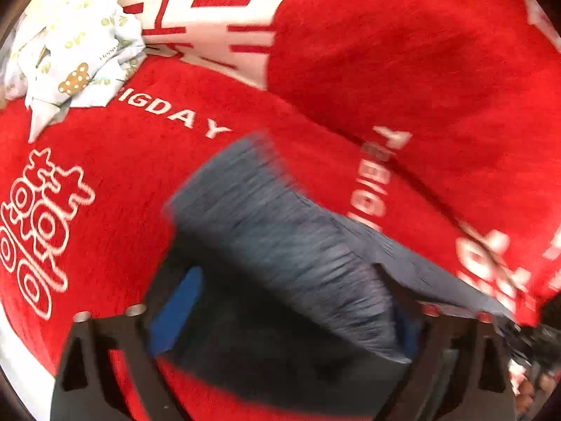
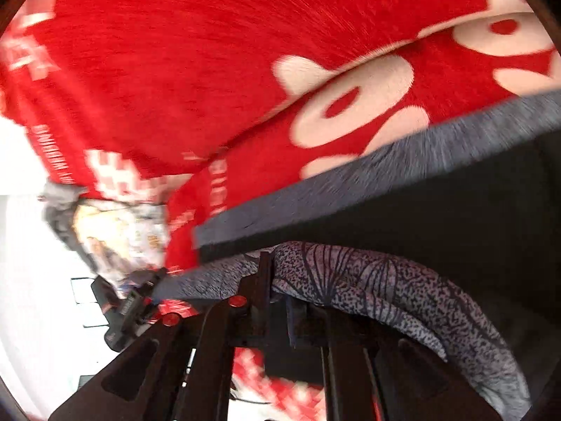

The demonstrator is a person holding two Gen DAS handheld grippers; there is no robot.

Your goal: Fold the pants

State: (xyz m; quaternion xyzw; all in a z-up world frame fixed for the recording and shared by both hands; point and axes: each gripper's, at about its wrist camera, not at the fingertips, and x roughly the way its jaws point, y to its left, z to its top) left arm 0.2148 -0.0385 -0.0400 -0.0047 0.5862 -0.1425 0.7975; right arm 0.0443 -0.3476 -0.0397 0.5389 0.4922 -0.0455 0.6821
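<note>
Left gripper clamps the pants — grey cloth running ahead and rightward from its fingers over the red blanket. Right gripper pinches the same cloth, patterned side draped right — edge stretched taut between both.

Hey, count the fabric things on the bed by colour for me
Grey: 1, the pants, held in both the left gripper and the right gripper.
Red: 1, the blanket.
Pale printed: 1, the crumpled cloth on the blanket.
Total: 3
</note>
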